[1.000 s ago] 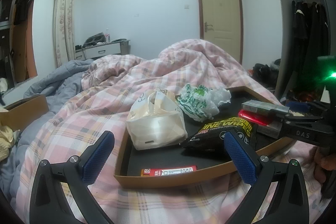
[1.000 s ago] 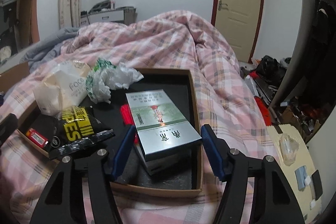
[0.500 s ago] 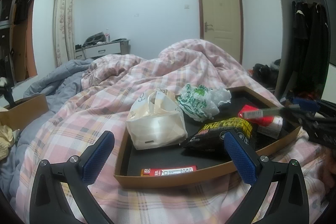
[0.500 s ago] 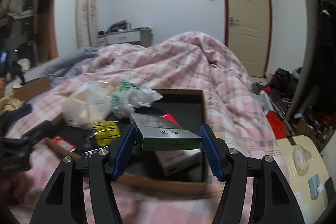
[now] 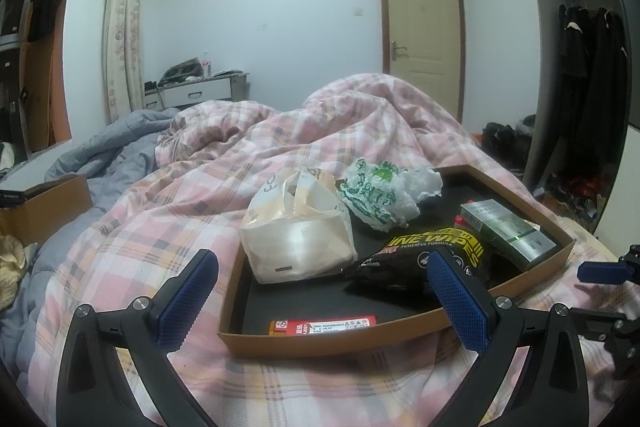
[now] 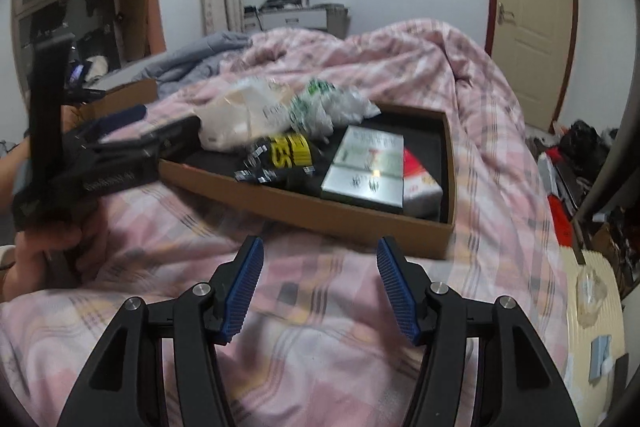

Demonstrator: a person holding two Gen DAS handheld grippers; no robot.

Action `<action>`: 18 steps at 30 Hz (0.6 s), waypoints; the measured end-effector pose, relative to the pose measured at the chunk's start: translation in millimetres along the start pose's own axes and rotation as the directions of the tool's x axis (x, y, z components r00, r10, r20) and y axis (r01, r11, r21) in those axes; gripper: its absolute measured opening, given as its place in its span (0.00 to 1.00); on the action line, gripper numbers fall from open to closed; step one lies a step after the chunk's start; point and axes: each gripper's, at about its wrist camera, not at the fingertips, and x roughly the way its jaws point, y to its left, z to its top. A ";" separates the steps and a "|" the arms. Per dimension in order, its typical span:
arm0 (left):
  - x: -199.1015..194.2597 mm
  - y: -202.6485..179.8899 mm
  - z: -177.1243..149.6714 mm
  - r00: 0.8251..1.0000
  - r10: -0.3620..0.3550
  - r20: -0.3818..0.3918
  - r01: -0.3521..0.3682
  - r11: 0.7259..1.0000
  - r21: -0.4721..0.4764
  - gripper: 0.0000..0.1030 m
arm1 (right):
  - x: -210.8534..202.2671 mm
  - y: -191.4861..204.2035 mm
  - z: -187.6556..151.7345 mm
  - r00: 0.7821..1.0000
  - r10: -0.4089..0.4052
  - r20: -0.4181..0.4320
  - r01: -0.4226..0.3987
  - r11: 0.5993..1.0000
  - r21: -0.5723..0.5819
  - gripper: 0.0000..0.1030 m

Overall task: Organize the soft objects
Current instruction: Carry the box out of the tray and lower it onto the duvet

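A brown cardboard tray (image 5: 320,339) (image 6: 304,205) lies on the pink plaid quilt. In it sit a cream plastic bag (image 5: 298,235) (image 6: 240,117), a crumpled green-and-white bag (image 5: 380,193) (image 6: 328,105), a black-and-yellow wipes pack (image 5: 424,257) (image 6: 286,153), a silver-green box (image 5: 508,229) (image 6: 366,167) on a red-and-white box (image 6: 420,187), and a thin red pack (image 5: 324,327). My left gripper (image 5: 322,297) is open at the tray's near edge. My right gripper (image 6: 320,283) is open and empty over the quilt, short of the tray.
A second cardboard box (image 5: 44,205) sits at the left on a grey blanket (image 5: 112,151). Floor clutter and hanging clothes (image 5: 592,67) are at the right. A round cream stool top (image 6: 592,311) is beside the bed. A door (image 5: 420,35) is behind.
My right gripper let go of the silver-green box, which now lies in the tray on the red-and-white box, and pulled back over the quilt. My left gripper has stayed put.
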 end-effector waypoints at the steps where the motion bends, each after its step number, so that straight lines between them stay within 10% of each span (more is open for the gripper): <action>1: 1.2 2.6 0.5 1.000 -0.001 -0.001 0.001 1.000 -0.001 1.00 | 2.3 0.1 0.3 1.000 -0.001 -0.007 0.001 1.000 -0.001 0.54; 18: 0.0 0.7 -0.8 1.000 -0.002 -0.002 0.002 1.000 -0.005 1.00 | 36.0 -24.6 39.8 0.997 -0.081 0.009 0.078 0.981 0.179 0.73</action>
